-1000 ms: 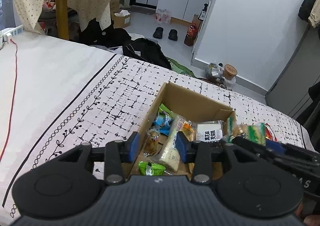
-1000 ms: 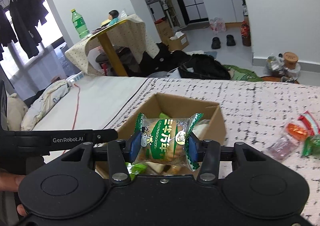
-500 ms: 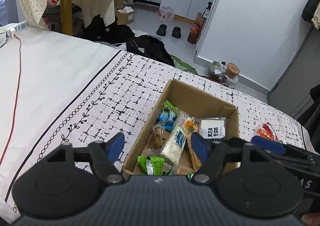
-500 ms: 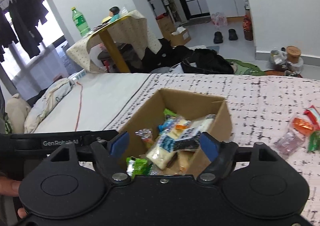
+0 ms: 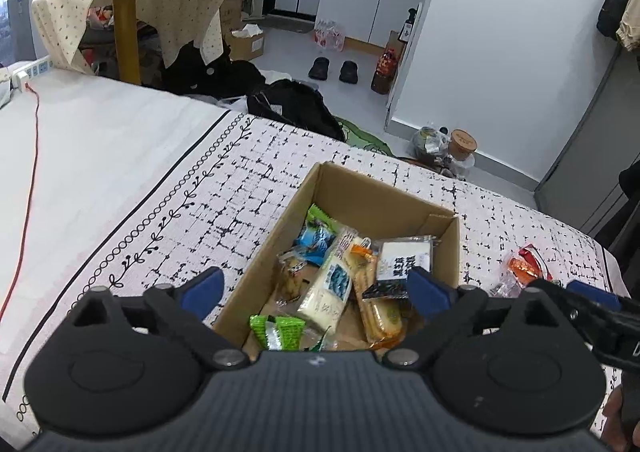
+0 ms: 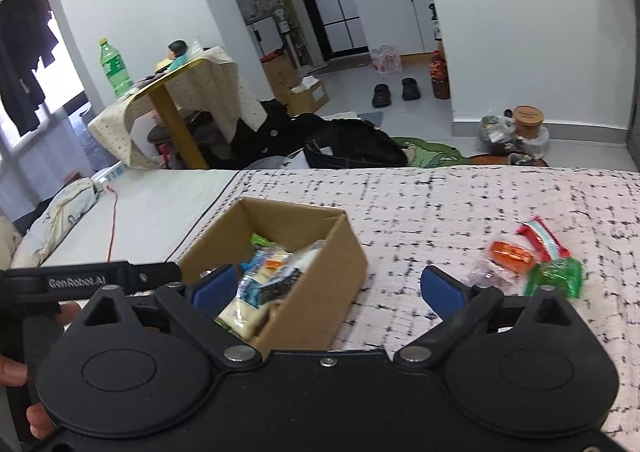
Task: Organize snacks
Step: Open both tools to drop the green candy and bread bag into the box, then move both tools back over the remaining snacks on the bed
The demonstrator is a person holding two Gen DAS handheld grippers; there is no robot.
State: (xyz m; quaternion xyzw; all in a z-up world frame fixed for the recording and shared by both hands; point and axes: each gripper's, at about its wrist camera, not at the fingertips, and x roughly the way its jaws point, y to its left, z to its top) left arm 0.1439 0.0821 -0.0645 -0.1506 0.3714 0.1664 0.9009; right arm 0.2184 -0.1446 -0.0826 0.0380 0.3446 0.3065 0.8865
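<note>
The cardboard box (image 5: pixel 404 207) is brown, with plain matte walls and an open top, and it stands on a bed cover (image 5: pixel 248 187) printed with broken black lines like a grid. Inside the box lie crinkly plastic snack packets: a long pale one (image 5: pixel 326 288), a green one (image 5: pixel 278 332), a blue one (image 5: pixel 316 238), an orange-edged one with biscuits (image 5: pixel 380 316) and a white one with black characters (image 5: pixel 406 258). The left gripper (image 5: pixel 316 292) hangs over the box, its jaws opening wide, with nothing pressed between the blue pads. The right gripper (image 6: pixel 326 288) is also opening wide and empty, its left pad over the box and its right pad over the cover. Only the right wrist view shows the loose snacks (image 6: pixel 528 258) on the cover clearly: I count three or perhaps four, red, orange, green and one transparent, because they are blurred. The left wrist view shows only the red and orange ones (image 5: pixel 526 266).
</note>
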